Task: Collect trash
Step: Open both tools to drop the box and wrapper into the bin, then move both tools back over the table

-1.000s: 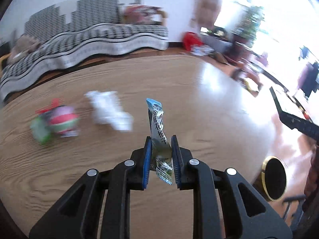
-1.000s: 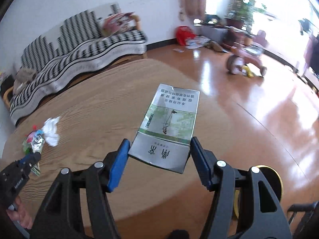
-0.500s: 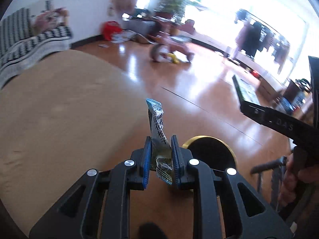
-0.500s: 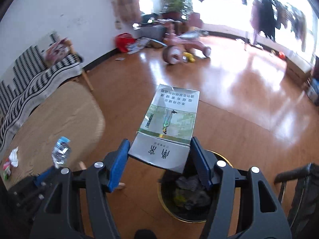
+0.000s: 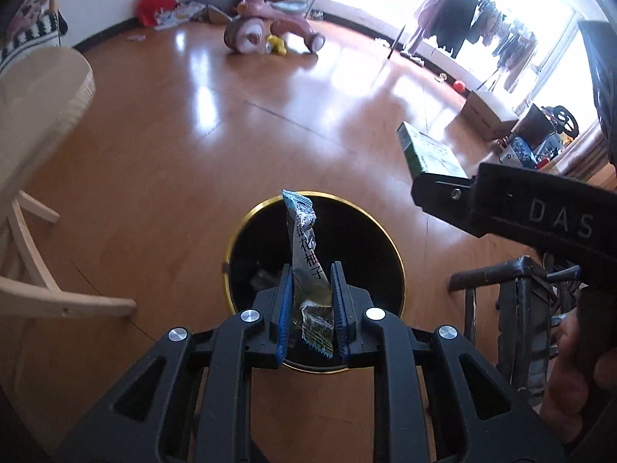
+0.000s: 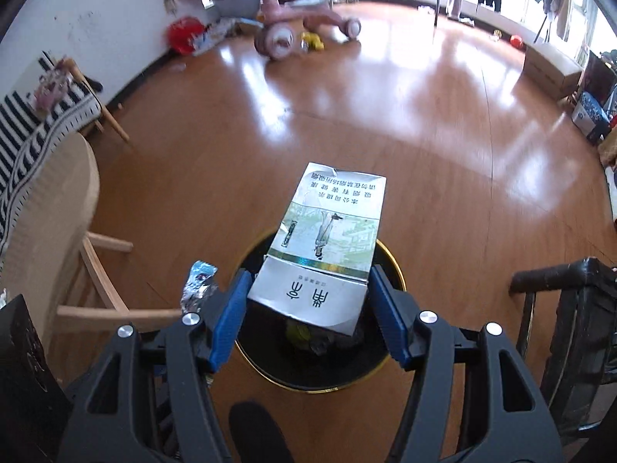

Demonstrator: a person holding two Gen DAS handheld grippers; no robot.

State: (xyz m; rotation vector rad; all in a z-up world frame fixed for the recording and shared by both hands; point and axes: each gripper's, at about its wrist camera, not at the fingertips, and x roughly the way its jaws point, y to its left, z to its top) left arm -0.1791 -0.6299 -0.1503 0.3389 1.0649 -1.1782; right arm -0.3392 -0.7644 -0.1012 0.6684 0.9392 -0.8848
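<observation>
My left gripper [image 5: 310,318] pinches a snack wrapper [image 5: 306,254] printed 花柚子; my right gripper [image 6: 308,316], its side marked DAS, clamps a flattened carton [image 6: 327,239] with Chinese text. I see both above the gold-rimmed bin [image 5: 239,231].

The left hand-held gripper [image 5: 310,310] is showing black plastic arms with triangle holes, round silver screws and blue ridged pads [image 5: 284,320]. The right hand-held gripper [image 6: 308,320] is looking the same: black arms, silver screws, blue pads [image 6: 228,324]. Pale letters "DAS" are showing on its side. Bare skin is showing on the right hand [image 5: 578,378].
</observation>
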